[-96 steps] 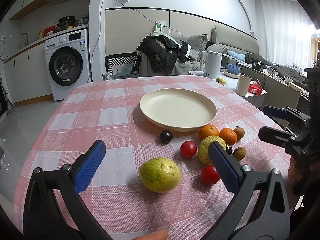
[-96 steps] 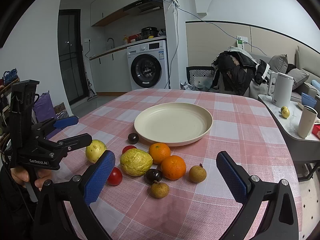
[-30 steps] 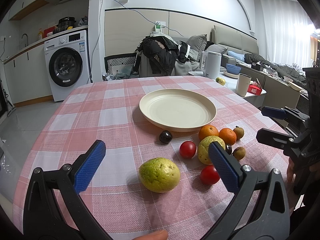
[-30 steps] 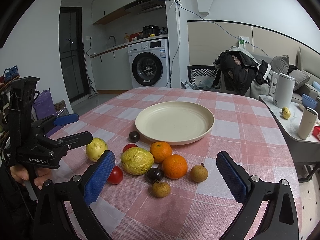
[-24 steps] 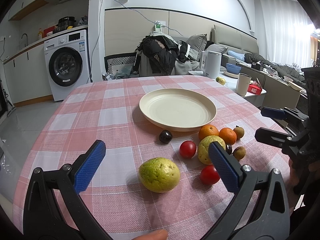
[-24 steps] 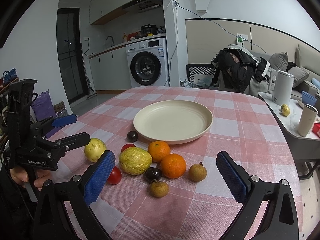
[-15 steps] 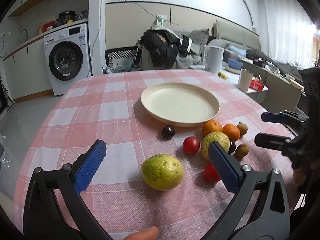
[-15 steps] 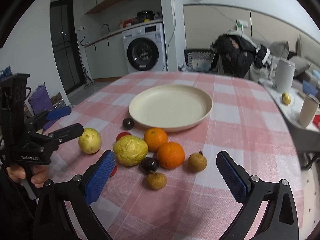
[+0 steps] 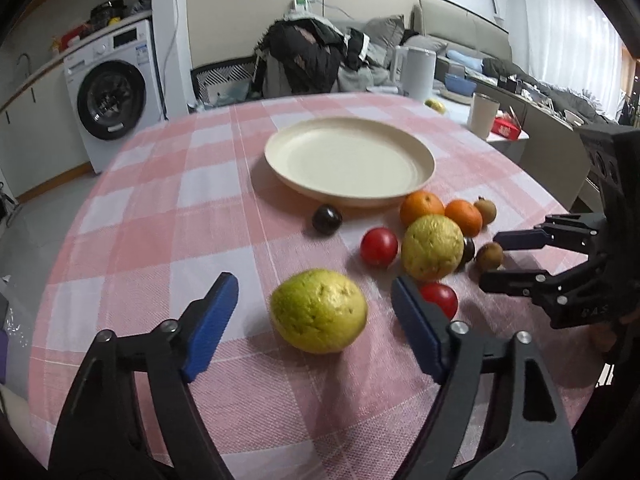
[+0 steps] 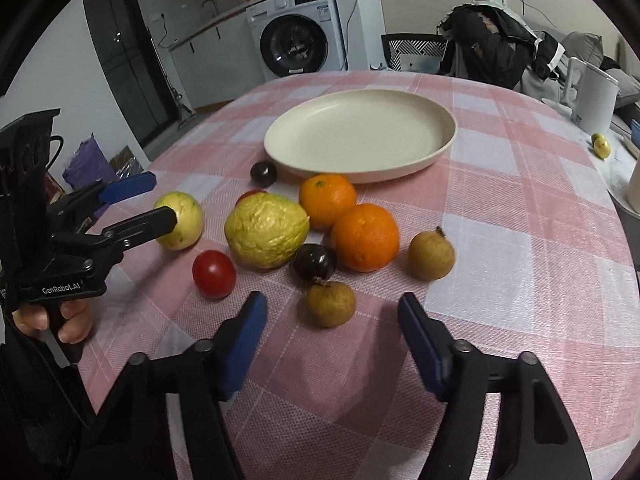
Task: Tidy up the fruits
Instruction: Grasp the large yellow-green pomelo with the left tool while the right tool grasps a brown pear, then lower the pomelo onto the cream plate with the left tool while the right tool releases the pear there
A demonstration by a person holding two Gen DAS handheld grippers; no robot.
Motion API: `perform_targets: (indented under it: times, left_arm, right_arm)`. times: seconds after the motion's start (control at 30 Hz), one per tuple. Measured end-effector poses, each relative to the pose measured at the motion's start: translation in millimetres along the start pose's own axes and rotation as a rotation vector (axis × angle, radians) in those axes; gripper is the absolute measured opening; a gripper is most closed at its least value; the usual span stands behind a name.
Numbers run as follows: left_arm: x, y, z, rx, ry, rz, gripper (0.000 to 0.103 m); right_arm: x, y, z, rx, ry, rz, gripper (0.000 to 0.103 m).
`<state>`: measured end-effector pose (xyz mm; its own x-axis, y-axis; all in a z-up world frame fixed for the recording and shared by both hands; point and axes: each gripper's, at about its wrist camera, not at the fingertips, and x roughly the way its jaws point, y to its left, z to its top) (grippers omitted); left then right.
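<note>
An empty cream plate point(image 9: 350, 160) point(image 10: 360, 138) sits mid-table. Near it lie two yellow-green guavas point(image 9: 319, 311) point(image 9: 432, 247), two oranges point(image 10: 327, 195) point(image 10: 365, 237), two red tomatoes point(image 9: 379, 246) point(image 10: 214, 274), two dark plums point(image 9: 327, 219) point(image 10: 314, 261) and two small brown fruits point(image 10: 331, 304) point(image 10: 431, 255). My left gripper point(image 9: 314, 326) is open, its fingers either side of the nearer guava, not touching. My right gripper point(image 10: 332, 338) is open just in front of the nearer brown fruit; it also shows in the left wrist view point(image 9: 504, 258).
The round table has a pink-and-white checked cloth point(image 9: 180, 220). A side table at the right holds a white kettle point(image 9: 418, 72), a cup point(image 9: 484, 120) and a lemon point(image 10: 601, 146). A washing machine point(image 9: 114, 96) and a clothes-piled chair point(image 9: 308, 56) stand behind.
Both grippers have moved forward and down toward the fruit. The left one now frames the nearer guava and the right one is close to the nearer brown fruit. No fruit has moved.
</note>
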<state>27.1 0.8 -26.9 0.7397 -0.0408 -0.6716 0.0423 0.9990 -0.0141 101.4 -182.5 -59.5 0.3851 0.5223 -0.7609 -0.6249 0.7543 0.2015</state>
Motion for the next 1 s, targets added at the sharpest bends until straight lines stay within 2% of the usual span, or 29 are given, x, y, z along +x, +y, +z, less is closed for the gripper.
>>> perform_targets:
  times: [0.1,0.27,0.33,0.57,0.87,1.0]
  left_arm:
    - [5.7,2.7,-0.2,-0.010,0.024,-0.004,0.076]
    - [23.0,10.2,-1.0,-0.056,0.102,-0.060,0.052]
    - [24.1,11.8,-1.2,-0.064,0.102,-0.065,0.052]
    - [18.2,12.5,1.3,-0.065,0.071,-0.067,0.052]
    - [-0.7,9.2,20.3,-0.064,-0.034,-0.071,0.052]
    - [-1.1,7.1,31.6,-0.069,-0.060,-0.076,0.052]
  right_arm:
    - [0.9,2.6,0.3,-0.011,0.001,-0.010,0.054]
    - [2.2,3.3,0.9,-0.021,0.004,-0.020,0.036]
    - [2.3,2.9,1.0,-0.023,0.007,-0.020,0.028]
    - [-6.2,2.2,0.7,-0.028,-0.020,-0.022,0.027]
    - [-38.7,3.6,15.5,-0.028,-0.209,-0.042,0.027]
    - [-38.2,2.5,32.1,-0.016,-0.238,-0.039,0.027]
